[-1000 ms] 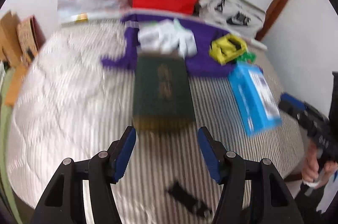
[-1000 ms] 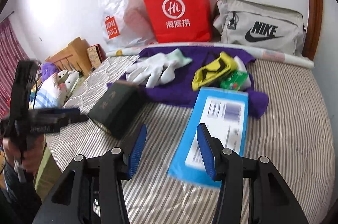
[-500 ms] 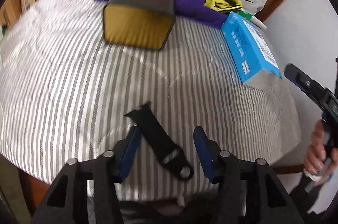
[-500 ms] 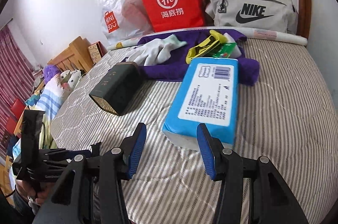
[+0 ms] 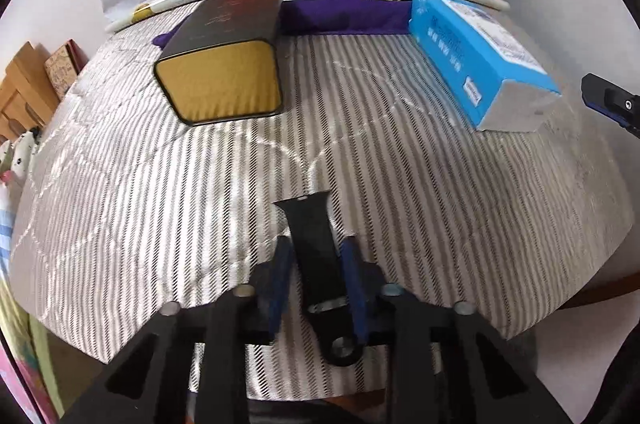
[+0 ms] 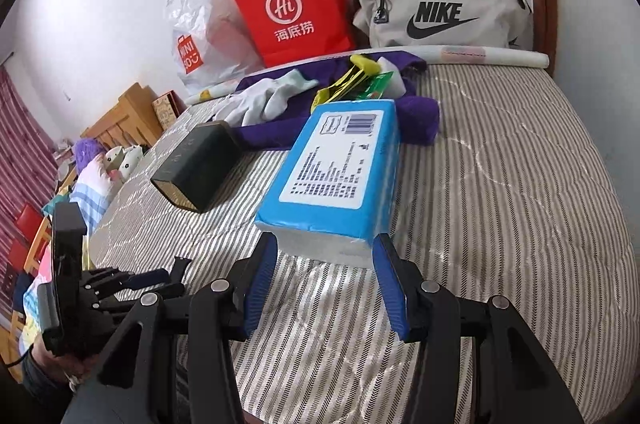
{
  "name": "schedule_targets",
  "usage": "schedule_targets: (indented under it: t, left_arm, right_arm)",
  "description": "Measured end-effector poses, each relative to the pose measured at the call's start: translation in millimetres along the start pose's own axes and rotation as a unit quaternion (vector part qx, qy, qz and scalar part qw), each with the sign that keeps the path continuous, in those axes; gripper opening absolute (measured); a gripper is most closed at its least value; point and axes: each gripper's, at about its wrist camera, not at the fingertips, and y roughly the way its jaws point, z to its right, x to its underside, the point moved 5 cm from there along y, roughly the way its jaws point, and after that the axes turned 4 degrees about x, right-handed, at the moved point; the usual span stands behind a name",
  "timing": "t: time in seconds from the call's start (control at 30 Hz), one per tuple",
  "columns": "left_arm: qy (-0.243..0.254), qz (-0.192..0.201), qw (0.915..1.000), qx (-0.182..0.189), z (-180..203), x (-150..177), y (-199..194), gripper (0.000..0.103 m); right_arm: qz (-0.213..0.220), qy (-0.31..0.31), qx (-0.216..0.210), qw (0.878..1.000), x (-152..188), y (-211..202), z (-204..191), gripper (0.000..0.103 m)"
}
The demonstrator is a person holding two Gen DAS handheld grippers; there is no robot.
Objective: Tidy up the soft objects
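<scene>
On a grey-and-white striped quilted bed (image 5: 420, 159), the left gripper (image 5: 316, 260) straddles a black rubbery watch strap (image 5: 314, 252) lying near the bed's front edge; its jaws are closing with the strap between them, though blur leaves it unclear whether the blue pads (image 5: 282, 264) touch it yet; the strap looks light, limp and slightly grippy, best pinched across its flat middle, clear of the metal buckle end. The right gripper (image 6: 326, 278) hangs with jaws spread, pinching nothing, just short of the near end of a blue plastic-wrapped pack of tissues (image 6: 340, 163) toward the bed's right side; soft and squashy, it should yield to a hold across its width. Only the left wrist view shows the strap's full length; only the right wrist view shows the pack's printed label and the left gripper (image 6: 156, 278) from the side.
</scene>
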Motion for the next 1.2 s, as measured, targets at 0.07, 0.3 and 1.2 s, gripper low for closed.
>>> schedule_targets:
  t: [0.07, 0.3, 1.2]
  left_arm:
    - [-0.018, 0.009, 0.9998, 0.008, -4.9, -2.4, -0.2, 0.02]
    - [-0.038, 0.016, 0.9989, 0.025, -15.4, -19.2, -1.8, 0.02]
    - [0.004, 0.101, 0.9927, 0.066, -26.9, -200.2, -30.6, 0.02]
  right_arm:
    - [0.006, -0.007, 0.004, 1.0, -3.3, -3.9, -1.2, 0.05]
    - [0.015, -0.039, 0.025, 0.999, -13.6, -14.4, -14.1, 0.049]
    - [0.027, -0.052, 0.07, 0.996, -44.7, -7.7, -19.9, 0.049]
